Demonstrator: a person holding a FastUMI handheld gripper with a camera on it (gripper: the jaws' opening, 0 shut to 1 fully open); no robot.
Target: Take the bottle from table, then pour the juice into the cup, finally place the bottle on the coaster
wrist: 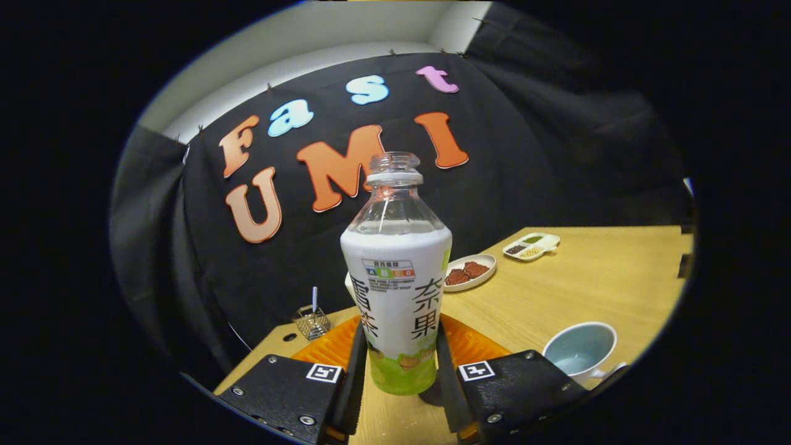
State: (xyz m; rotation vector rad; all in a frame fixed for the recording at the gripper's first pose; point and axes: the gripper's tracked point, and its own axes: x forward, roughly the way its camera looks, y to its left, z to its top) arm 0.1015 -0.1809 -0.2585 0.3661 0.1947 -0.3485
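Right now the gripper (400, 364) has its jaws on either side of the clear plastic bottle (398, 296), which wears a white and green label sleeve and has no cap on its neck. Both fingers (356, 364) appear to press the lower part of the sleeve from left and right, so I judge the jaws closed on the bottle rather than merely framing it. The bottle stands upright, its long axis vertical and roughly square to the line of the fingers, with its open mouth well above them. Its base seems to sit at or just over the pale wooden worktop (593, 278); whether it is lifted clear I cannot tell.

Just behind the bottle, on the far side of the jaws, lies the orange ribbed round coaster (469, 346), partly hidden by the fingers. The white cup with a pale blue inside (581, 355) stands near and to the right of the jaws, apart from the bottle, its mouth facing up. That is the relation the pour turns on: the bottle would have to travel right and tip its neck toward the cup.

Farther off on the right sit a white oval plate of reddish-brown pieces (471, 272) and a small white divided dish (531, 246). A little wire basket (311, 321) stands at the far left edge.
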